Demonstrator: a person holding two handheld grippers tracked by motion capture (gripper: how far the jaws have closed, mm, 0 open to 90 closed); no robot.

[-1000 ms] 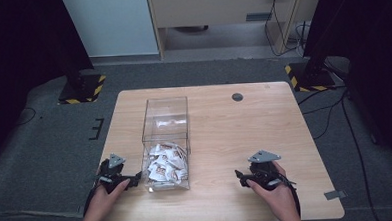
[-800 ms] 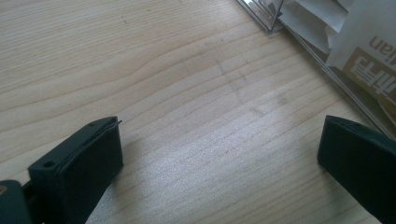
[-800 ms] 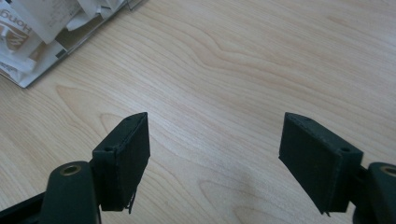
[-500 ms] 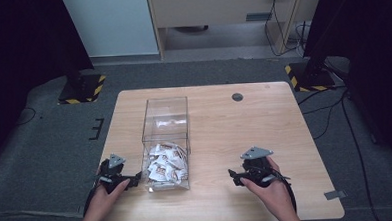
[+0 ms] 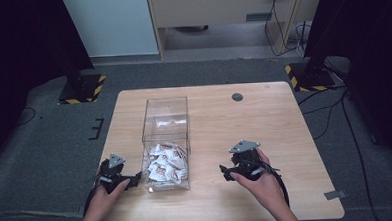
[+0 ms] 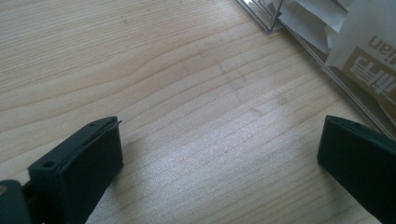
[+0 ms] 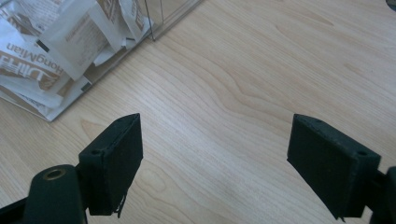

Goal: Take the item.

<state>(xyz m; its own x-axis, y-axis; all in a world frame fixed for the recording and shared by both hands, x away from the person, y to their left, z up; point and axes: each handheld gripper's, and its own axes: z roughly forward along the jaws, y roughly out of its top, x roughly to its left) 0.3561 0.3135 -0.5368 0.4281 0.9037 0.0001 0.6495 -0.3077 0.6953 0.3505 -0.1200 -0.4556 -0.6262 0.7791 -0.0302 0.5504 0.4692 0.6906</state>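
Note:
A clear plastic box (image 5: 165, 114) stands on the wooden table (image 5: 270, 127), and several white sachets (image 5: 165, 163) are piled in its near end. My left gripper (image 5: 133, 180) rests on the table just left of the box's near corner, open with bare wood between its jaws (image 6: 219, 163); the sachets (image 6: 359, 51) lie behind the wall at the upper right. My right gripper (image 5: 225, 171) hovers to the right of the box and points at it. Its jaws (image 7: 215, 158) have just been opening and hold nothing. The sachets (image 7: 51, 51) lie at the upper left there.
A small black round disc (image 5: 237, 96) sits in the far part of the table. Stands with yellow-black striped bases (image 5: 83, 90) (image 5: 307, 75) are on the floor beyond the far corners. Bare wood stretches to the right of the box.
My right gripper has moved left toward the box and risen a little off the table. Its jaws look slightly wider. The left gripper has stayed put.

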